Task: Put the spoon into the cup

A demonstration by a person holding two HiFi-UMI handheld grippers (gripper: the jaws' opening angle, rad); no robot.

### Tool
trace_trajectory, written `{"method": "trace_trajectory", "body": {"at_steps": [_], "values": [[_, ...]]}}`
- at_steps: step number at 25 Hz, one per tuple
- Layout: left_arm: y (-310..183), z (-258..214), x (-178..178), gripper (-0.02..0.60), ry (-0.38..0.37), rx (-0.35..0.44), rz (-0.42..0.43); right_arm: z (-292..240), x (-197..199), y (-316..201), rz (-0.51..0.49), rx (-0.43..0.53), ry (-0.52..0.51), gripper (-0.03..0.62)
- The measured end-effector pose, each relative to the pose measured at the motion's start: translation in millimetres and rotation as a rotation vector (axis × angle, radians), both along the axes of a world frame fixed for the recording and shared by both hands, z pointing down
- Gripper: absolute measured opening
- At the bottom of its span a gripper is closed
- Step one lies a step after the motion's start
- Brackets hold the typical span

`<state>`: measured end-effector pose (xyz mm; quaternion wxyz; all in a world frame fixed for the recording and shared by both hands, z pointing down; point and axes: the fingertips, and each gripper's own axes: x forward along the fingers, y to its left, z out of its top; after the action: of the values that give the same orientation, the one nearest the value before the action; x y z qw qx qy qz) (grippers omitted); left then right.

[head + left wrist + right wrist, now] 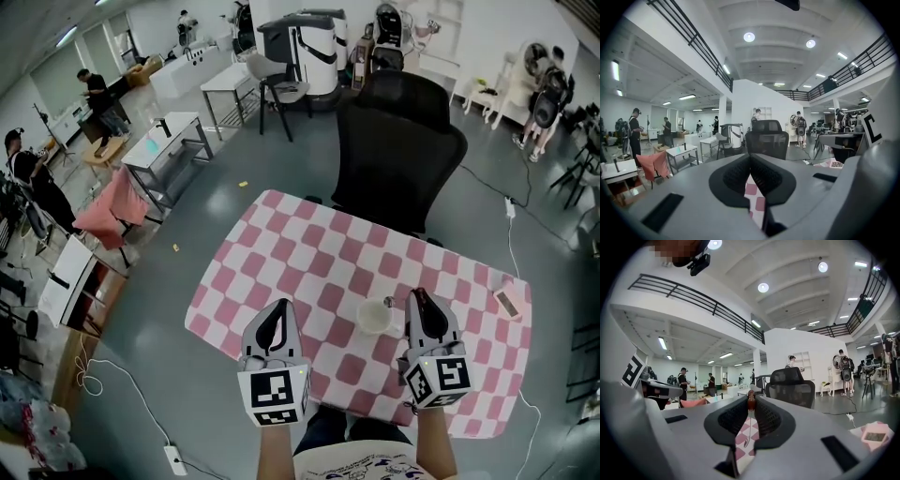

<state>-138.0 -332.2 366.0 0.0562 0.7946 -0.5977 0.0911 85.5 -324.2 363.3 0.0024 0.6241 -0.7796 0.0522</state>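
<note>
Nearest, the left gripper [278, 309] is held shut on nothing (idle). The spoon [751, 401] is clamped between the narrow jaws of the right gripper [421, 302], brown end at the tips, just right of the cup [374, 316] on the checked table [281, 234]. The tips should be swung over the rim and tilted down before release.
</note>
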Motion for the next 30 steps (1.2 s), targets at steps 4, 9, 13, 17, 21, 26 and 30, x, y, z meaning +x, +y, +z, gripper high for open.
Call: {"method": "trace_trajectory", "body": {"at_steps": [4,9,13,17,21,26,30], "values": [[-11.2,14.6,-0.8,0.014,0.006,-0.031,0.007,12.7,-2.7,-9.2,0.001,-0.028,0.005,0.054],[-18.9,28.0,2.3,0.014,0.004,-0.065,0.008,28.1,-3.4,-17.7,-0.016,-0.066,-0.006,0.054],[-21.7,37.9,8.4,0.014,0.005,-0.087,-0.003,40.9,-0.8,-24.6,-0.032,-0.098,-0.018,0.054],[-25.5,46.5,15.4,0.014,0.007,-0.109,-0.009,53.5,0.4,-33.2,-0.061,-0.131,-0.027,0.054],[-30.2,59.8,17.1,0.014,0.005,-0.139,-0.026,70.4,0.1,-41.0,-0.083,-0.166,-0.027,0.054],[-36.2,76.9,22.4,0.014,0.002,-0.173,-0.028,92.9,0.2,-48.7,-0.105,-0.210,-0.036,0.054],[-39.0,92.9,28.1,0.014,-0.001,-0.204,-0.027,112.5,1.6,-53.7,-0.121,-0.244,-0.044,0.054]]}}
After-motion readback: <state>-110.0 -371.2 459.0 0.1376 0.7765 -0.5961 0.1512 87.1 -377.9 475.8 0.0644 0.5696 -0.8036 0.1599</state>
